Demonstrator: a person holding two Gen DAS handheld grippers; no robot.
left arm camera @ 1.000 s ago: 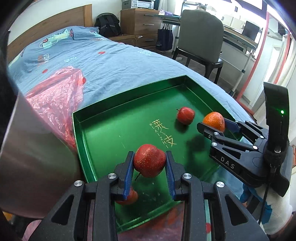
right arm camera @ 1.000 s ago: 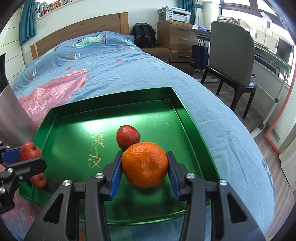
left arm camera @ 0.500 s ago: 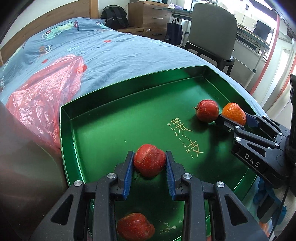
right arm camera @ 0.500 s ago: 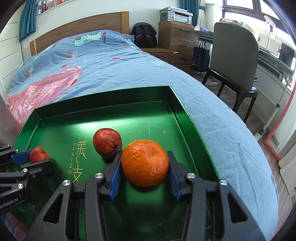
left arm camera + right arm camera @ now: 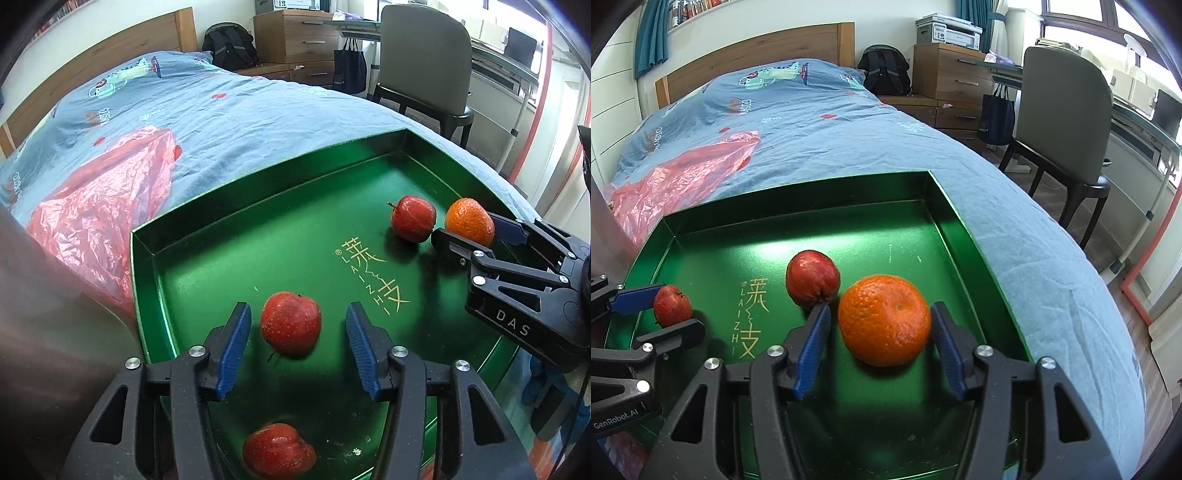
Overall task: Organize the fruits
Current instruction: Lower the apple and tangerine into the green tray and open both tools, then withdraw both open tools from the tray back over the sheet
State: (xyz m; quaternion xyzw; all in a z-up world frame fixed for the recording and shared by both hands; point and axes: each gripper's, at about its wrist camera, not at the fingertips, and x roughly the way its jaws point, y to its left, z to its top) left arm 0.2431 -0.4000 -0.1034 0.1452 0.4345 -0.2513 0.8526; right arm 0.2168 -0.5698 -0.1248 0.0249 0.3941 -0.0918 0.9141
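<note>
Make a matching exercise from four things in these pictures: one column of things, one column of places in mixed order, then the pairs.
Things:
1. orange
2. red bag
3. tray
4. backpack

Places:
A. on the blue bedcover, holding fruit
B. between the opening right gripper pads, untouched
C. by the wooden drawers
D. flat on the bedcover, beyond the tray

Pairs: 1-B, 2-D, 3-A, 4-C

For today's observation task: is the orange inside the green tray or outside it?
Inside: the orange rests on the green tray floor, between the opening right gripper jaws.

Green tray (image 5: pixel 964 240), red bag (image 5: pixel 679 177) on bed (image 5: pixel 849 140)
</note>
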